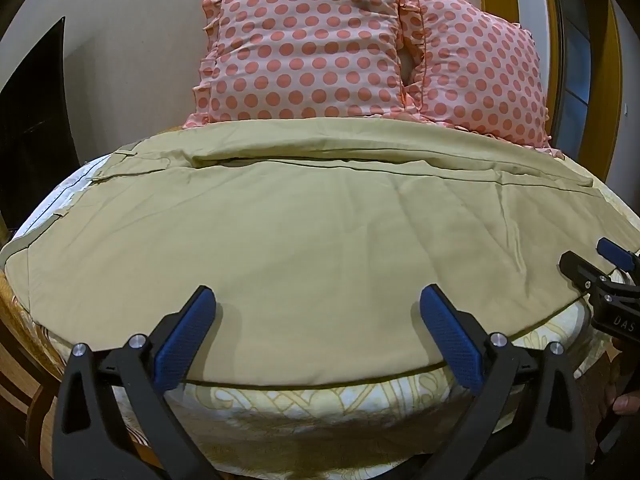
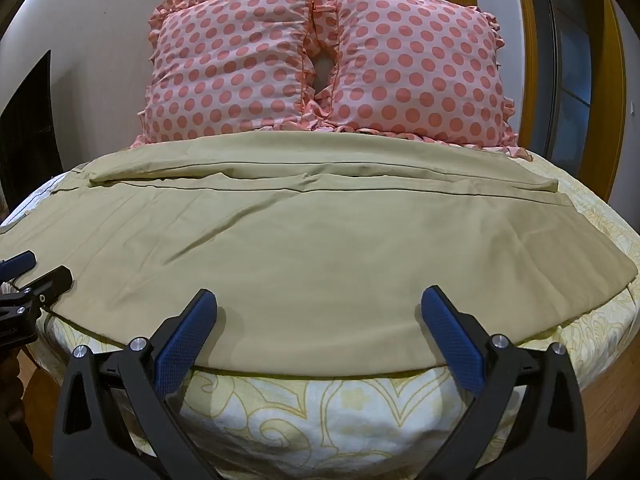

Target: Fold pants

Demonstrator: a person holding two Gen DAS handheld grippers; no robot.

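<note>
Khaki pants (image 1: 312,232) lie spread flat across the bed, waistband at the left (image 1: 60,216), legs running to the right, one leg lying over the other at the far side. They also show in the right wrist view (image 2: 320,240). My left gripper (image 1: 318,300) is open and empty, just above the pants' near edge toward the waist end. My right gripper (image 2: 320,302) is open and empty above the near edge toward the leg end. Each gripper appears at the edge of the other's view: the right one (image 1: 592,260) and the left one (image 2: 36,268).
Two pink polka-dot pillows (image 1: 304,52) (image 2: 416,68) stand against the wall behind the pants. The bed has a yellow-and-white patterned sheet (image 2: 320,408). A dark panel (image 1: 32,128) is at the left and a wood-framed door (image 2: 576,80) at the right.
</note>
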